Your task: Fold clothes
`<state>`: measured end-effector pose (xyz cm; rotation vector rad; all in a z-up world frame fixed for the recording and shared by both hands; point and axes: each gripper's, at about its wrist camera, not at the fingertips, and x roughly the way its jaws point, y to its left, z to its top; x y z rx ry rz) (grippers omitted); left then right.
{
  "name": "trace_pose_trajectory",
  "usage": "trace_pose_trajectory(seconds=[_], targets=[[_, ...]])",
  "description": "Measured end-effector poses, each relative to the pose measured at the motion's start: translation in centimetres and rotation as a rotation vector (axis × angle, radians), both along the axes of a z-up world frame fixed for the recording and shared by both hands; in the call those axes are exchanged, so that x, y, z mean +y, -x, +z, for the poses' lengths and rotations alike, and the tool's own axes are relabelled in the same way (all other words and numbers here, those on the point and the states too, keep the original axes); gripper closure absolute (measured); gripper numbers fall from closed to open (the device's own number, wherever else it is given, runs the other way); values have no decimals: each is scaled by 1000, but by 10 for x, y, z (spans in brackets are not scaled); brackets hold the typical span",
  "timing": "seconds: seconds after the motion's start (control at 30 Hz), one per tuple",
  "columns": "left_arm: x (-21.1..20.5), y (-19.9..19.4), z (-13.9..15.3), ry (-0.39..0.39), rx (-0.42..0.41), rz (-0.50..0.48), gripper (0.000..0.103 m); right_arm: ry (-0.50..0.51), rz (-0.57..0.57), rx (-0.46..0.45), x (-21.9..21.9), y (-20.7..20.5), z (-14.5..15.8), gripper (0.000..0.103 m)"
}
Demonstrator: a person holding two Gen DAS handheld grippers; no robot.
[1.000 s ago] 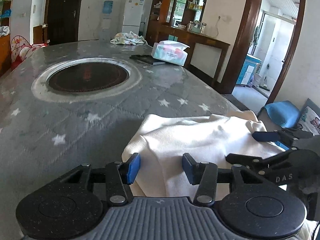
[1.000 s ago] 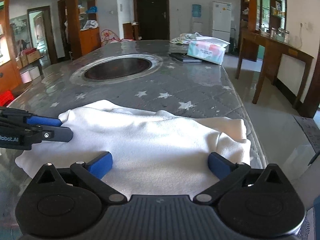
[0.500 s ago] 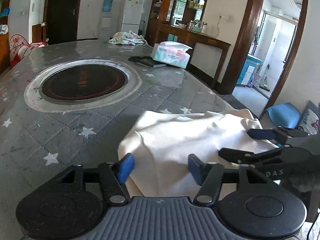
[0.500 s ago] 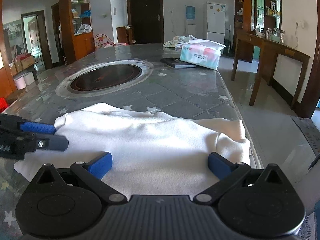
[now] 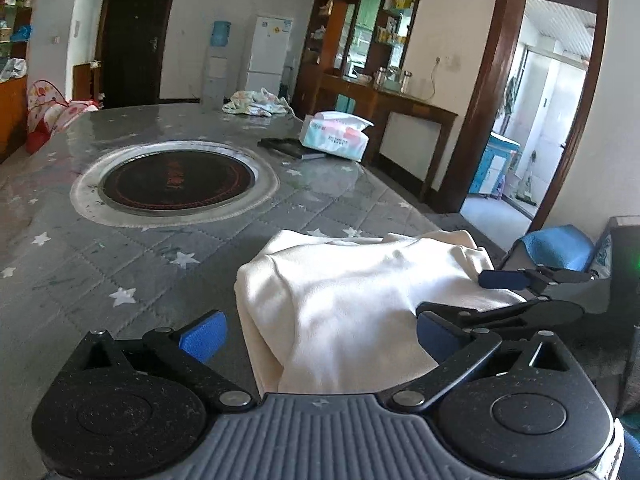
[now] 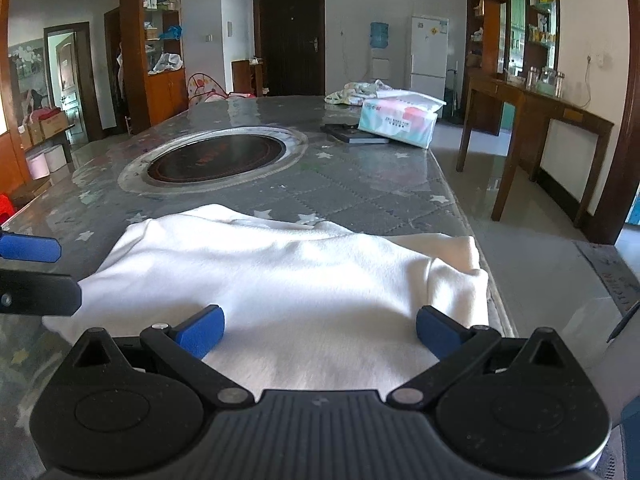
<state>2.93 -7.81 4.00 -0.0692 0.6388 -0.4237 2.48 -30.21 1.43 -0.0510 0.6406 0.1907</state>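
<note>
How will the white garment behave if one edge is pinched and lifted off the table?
The white garment would probably sag and drape rather than hold its shape: it already lies in soft folds and rounded humps. It looks fleecy and thick, so it likely grips well. Its right edge sits at the table edge, so it may slide off.

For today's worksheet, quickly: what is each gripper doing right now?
Left gripper: open, holding nothing, jaws either side of the white cloth.
Right gripper: open, holding nothing, above the same cloth.
</note>
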Motion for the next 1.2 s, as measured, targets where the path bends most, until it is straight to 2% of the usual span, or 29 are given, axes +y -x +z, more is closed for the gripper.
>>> trace_pose_trajectory(seconds=[0.23,0.4,0.57,1.2], targets=[[3,19,4,3,2,38,0,-57,-12,21,-4,26,5,0],[4,31,4,-11,12,50,0,-62,-44,9,-3,50,9,0],[4,46,7,-16,12,51,0,-137,-85,36,-6,66,12,0],[10,76,2,-45,66,65,0,-142,-153,87,2,96,10,0]])
